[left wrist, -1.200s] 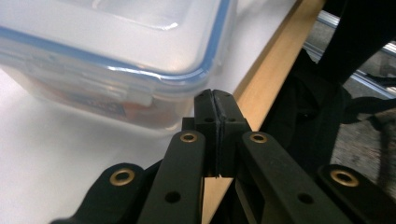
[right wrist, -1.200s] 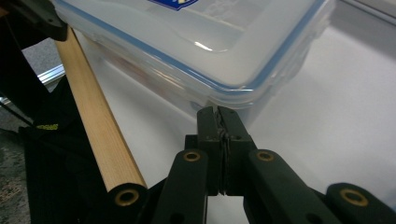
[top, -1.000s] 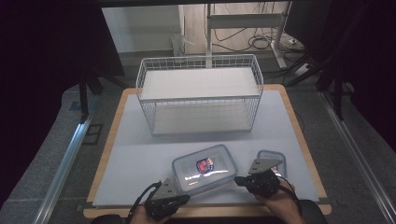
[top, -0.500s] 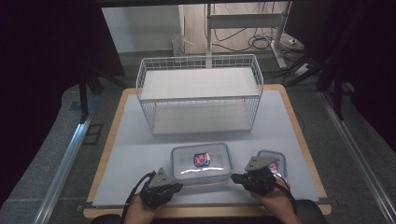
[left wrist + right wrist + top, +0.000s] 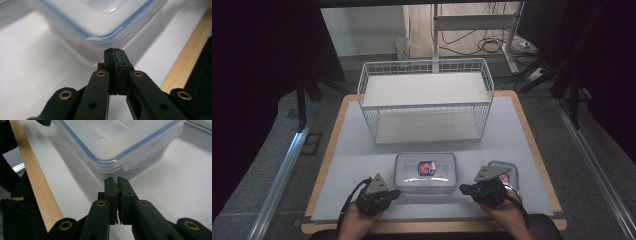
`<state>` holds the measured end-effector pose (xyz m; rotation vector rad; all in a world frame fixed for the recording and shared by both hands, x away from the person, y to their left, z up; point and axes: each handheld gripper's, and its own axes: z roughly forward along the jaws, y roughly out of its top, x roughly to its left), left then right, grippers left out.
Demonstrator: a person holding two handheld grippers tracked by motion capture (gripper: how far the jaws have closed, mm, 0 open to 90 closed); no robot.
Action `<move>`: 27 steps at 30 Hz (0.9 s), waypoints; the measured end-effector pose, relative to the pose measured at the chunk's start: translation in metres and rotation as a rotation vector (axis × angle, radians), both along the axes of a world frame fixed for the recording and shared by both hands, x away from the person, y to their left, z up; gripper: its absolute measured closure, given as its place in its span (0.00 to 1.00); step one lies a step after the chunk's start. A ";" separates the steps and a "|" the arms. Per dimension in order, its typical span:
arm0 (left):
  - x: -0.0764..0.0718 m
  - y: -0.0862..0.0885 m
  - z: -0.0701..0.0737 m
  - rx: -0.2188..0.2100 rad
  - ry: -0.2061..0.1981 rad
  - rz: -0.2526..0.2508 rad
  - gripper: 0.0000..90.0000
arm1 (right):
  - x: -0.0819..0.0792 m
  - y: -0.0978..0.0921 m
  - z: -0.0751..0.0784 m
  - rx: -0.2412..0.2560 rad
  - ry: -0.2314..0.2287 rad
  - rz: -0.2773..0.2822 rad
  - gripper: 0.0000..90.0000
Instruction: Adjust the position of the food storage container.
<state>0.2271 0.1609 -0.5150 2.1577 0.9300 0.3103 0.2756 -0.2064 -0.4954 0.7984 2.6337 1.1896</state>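
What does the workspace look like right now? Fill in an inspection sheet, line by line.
Surface: pale mat on a wood-edged table.
Job's things: lidded clear box near the front; wire basket behind it.
Clutter: second small container at right, partly hidden.
Grippers: left gripper and right gripper both shut, tips at the box's near corners.
Cables: one trails from the left gripper; more on the floor behind.
Surroundings: dark curtains, metal stand.

We see the table (image 5: 362, 150) mid-frame, wood-edged under a white mat (image 5: 347, 170). On it: a wire basket (image 5: 426, 100) at upper centre, a box (image 5: 426, 172) lower centre, a lid (image 5: 506, 172) lower right.
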 end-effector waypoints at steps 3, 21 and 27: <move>0.006 0.007 -0.004 0.032 0.009 0.050 1.00 | 0.001 -0.001 0.000 0.005 0.002 -0.009 0.95; 0.012 0.001 0.001 0.044 -0.055 0.099 0.85 | 0.003 -0.013 0.005 0.010 -0.019 -0.041 0.90; 0.002 0.015 0.001 0.056 -0.070 0.136 0.44 | 0.001 -0.024 0.009 -0.005 -0.054 -0.046 0.67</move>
